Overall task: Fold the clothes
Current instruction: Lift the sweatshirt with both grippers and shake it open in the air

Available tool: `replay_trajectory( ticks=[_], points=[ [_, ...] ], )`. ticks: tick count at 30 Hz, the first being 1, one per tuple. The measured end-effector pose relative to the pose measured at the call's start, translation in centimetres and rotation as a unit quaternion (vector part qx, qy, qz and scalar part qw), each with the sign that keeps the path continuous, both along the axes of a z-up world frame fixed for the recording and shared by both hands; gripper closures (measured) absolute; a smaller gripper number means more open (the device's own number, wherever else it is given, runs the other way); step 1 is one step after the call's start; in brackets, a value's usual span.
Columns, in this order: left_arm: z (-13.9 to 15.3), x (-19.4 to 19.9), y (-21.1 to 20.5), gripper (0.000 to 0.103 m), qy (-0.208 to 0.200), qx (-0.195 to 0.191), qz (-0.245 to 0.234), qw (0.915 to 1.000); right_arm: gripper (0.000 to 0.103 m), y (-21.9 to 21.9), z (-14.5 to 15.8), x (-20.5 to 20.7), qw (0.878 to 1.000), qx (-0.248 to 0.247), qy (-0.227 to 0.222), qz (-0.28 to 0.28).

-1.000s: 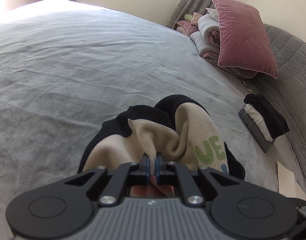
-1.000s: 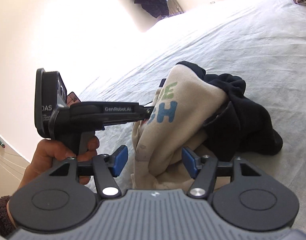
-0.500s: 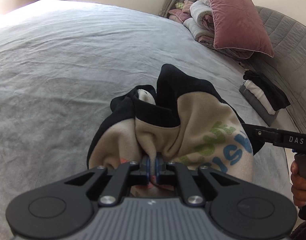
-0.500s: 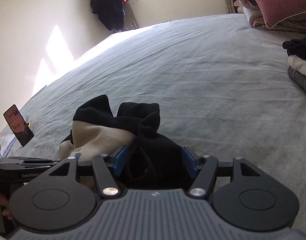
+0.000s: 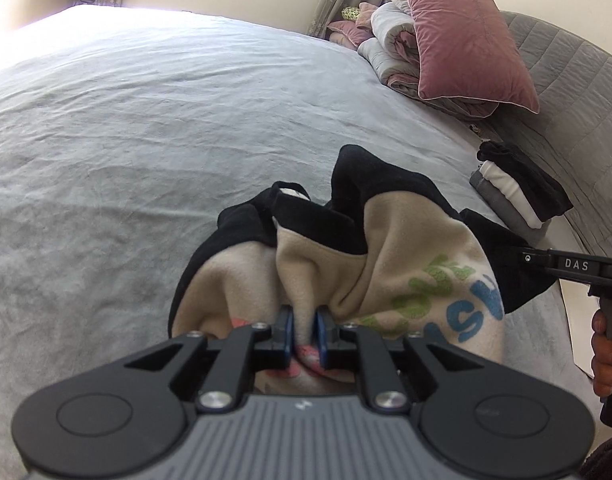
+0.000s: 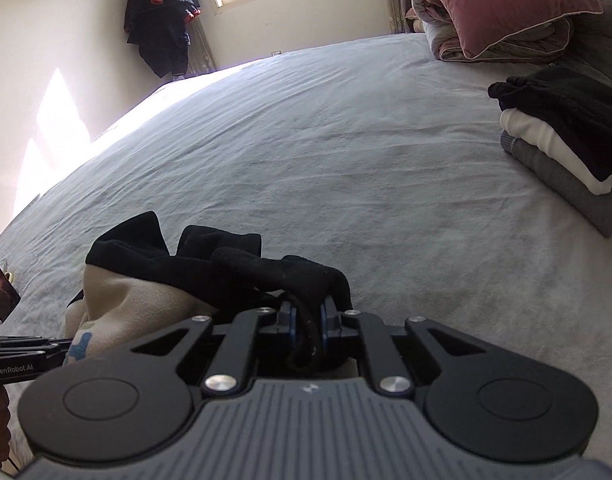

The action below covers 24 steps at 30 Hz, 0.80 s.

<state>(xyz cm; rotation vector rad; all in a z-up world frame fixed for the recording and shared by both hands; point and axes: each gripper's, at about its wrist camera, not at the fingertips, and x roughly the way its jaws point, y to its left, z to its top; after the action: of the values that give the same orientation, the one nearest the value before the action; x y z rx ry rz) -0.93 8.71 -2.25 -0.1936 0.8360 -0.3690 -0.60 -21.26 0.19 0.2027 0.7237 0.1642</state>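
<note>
Sweatshirt (image 5: 385,264), tan and black, lay bunched up on the near part of the gray bed (image 5: 154,128), held by both grippers.

On the left, the left gripper (image 5: 304,330) pinched a fold of the tan cloth; its jaws had just opened a little, but the pads still pressed on the fold. Green and blue letters showed on the tan side. The right gripper (image 6: 307,322) had just closed its jaws on a fold of the black cloth and squeezed it tight. Farther right, near the bed's edge, sat a neat pile of folded clothes (image 6: 565,140). A pink pillow (image 5: 465,32) leaned on rolled blankets (image 5: 389,48) at the far end.
</note>
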Motion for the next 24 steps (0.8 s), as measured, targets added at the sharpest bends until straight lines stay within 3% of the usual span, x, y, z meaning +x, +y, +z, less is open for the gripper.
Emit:
replay_trajectory(
  ticks=[9, 11, 16, 17, 18, 20, 24],
  points=[
    [1.1, -0.1, -0.1, 0.073, -0.010, -0.010, -0.010, 0.9999, 0.095, -3.9, 0.3, -1.4, 0.998, -0.002, -0.009, -0.061],
    [1.7, 0.1, 0.1, 0.065, -0.017, -0.014, -0.004, 0.9998, 0.095, -4.4, 0.1, -1.4, 0.998, 0.001, -0.001, -0.067],
    [2.3, 1.6, 1.4, 0.059, -0.023, -0.026, 0.033, 0.9989, 0.093, -4.6, -0.6, -1.2, 0.998, 0.012, 0.020, -0.055],
    [2.2, 2.1, 1.7, 0.058, -0.021, -0.027, 0.045, 0.9984, 0.082, -4.6, -0.4, -1.2, 0.998, 0.012, 0.014, -0.058],
    [2.1, 2.7, 2.0, 0.055, -0.018, -0.027, 0.058, 0.9978, 0.078, -4.6, -0.2, -1.2, 0.998, 0.011, 0.009, -0.061],
    [1.6, 3.7, 2.4, 0.050, -0.007, -0.027, 0.077, 0.9966, 0.055, -4.7, 0.5, -1.2, 0.998, 0.013, -0.009, -0.066],
    [0.3, 5.6, 2.6, 0.050, 0.017, -0.035, 0.095, 0.9947, 0.053, -4.3, 1.4, -0.4, 0.997, 0.055, -0.025, -0.051]
  ],
)
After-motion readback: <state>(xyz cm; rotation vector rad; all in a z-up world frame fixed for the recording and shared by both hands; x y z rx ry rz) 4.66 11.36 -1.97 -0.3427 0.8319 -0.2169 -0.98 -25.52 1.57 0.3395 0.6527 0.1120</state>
